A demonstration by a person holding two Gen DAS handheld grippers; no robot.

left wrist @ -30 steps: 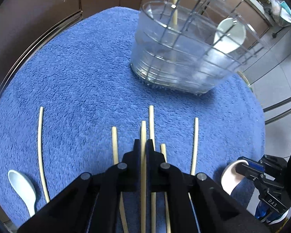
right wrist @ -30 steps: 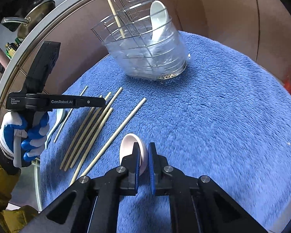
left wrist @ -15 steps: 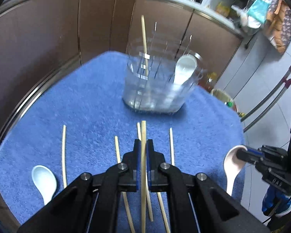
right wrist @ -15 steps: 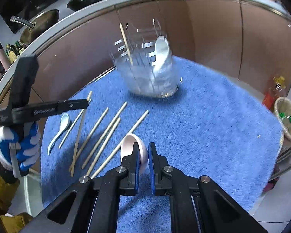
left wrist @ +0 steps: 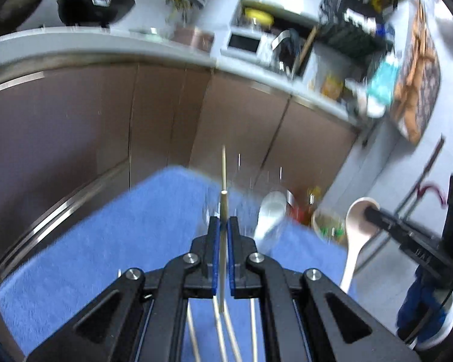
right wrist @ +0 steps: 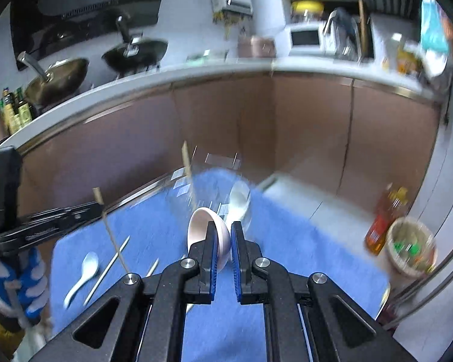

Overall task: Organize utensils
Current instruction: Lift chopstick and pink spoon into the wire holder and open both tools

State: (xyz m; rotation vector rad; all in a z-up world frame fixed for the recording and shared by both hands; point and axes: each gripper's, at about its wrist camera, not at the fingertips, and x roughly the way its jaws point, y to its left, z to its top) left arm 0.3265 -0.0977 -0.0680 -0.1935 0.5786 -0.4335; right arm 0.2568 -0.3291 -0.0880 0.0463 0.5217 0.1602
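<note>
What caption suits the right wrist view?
Right gripper carries a pink spoon above the blue towel, toward the clear holder.

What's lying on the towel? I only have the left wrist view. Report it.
Observer: A white spoon lies near the blue towel's left edge, outside your frame.
Operator: Name what's beside it.
Observer: One loose chopstick lies just right of that spoon, apart from it.
Operator: Describe my left gripper from outside.
Observer: The left gripper is shut on the held chopstick, which tilts, upper end leaning left.
</note>
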